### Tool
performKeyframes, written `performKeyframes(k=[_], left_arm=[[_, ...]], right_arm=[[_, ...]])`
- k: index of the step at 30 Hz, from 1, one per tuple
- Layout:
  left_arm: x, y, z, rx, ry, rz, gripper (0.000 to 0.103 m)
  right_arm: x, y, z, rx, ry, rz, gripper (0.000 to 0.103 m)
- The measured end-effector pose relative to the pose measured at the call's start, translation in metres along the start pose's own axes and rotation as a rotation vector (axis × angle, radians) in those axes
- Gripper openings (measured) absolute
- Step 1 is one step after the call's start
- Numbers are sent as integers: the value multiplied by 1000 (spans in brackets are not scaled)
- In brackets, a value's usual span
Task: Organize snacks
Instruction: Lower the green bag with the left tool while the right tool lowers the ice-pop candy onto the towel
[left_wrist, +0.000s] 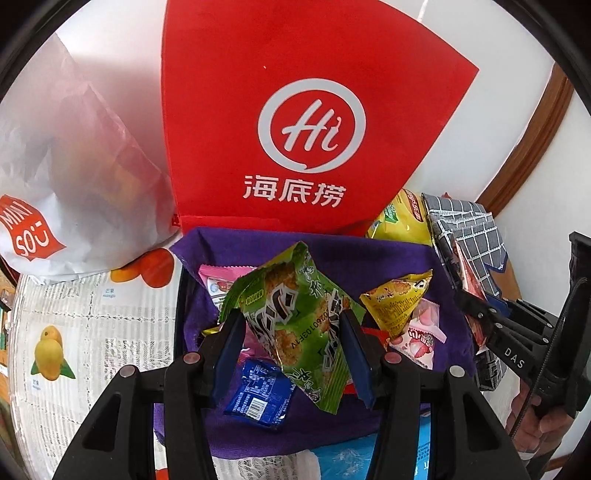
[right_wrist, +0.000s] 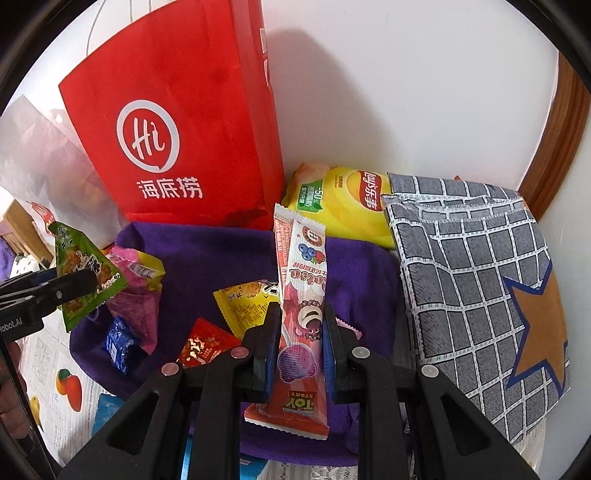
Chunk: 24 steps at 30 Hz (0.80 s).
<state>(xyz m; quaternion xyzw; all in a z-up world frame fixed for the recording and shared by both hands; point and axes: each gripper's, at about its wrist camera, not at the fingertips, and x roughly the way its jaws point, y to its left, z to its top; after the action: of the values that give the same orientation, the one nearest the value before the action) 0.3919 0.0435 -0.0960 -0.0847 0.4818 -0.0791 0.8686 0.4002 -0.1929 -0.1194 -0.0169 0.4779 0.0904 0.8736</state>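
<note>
My left gripper (left_wrist: 291, 321) is shut on a green snack packet (left_wrist: 295, 317) and holds it above the purple cloth (left_wrist: 388, 266); the packet also shows at the left of the right wrist view (right_wrist: 85, 269). My right gripper (right_wrist: 301, 325) is shut on a long pink Toy Story lollipop packet (right_wrist: 299, 317), held upright over the cloth (right_wrist: 207, 254). Loose snacks lie on the cloth: a blue packet (left_wrist: 258, 395), a yellow packet (left_wrist: 395, 302), a pink packet (left_wrist: 421, 336), a red packet (right_wrist: 203, 347).
A red paper bag (left_wrist: 295, 110) stands behind the cloth against the white wall. A white Miniso bag (left_wrist: 66, 177) lies at the left. A yellow chip bag (right_wrist: 347, 203) and a grey checked fabric bag (right_wrist: 476, 288) sit at the right.
</note>
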Motion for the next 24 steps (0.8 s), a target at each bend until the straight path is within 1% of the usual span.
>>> performKeyframes(k=[6,14,24], left_arm=[[6,-2,-2,7,21,3,50],[16,-9,-7,23,57,-22,50],[25,-12,-11,39,83,-16,50]], right_arm=[[8,1,-2,-12,28,-7,20],[18,7,-5,-36,61,-3,20],[32,14,-9,-58,100,-5,21]])
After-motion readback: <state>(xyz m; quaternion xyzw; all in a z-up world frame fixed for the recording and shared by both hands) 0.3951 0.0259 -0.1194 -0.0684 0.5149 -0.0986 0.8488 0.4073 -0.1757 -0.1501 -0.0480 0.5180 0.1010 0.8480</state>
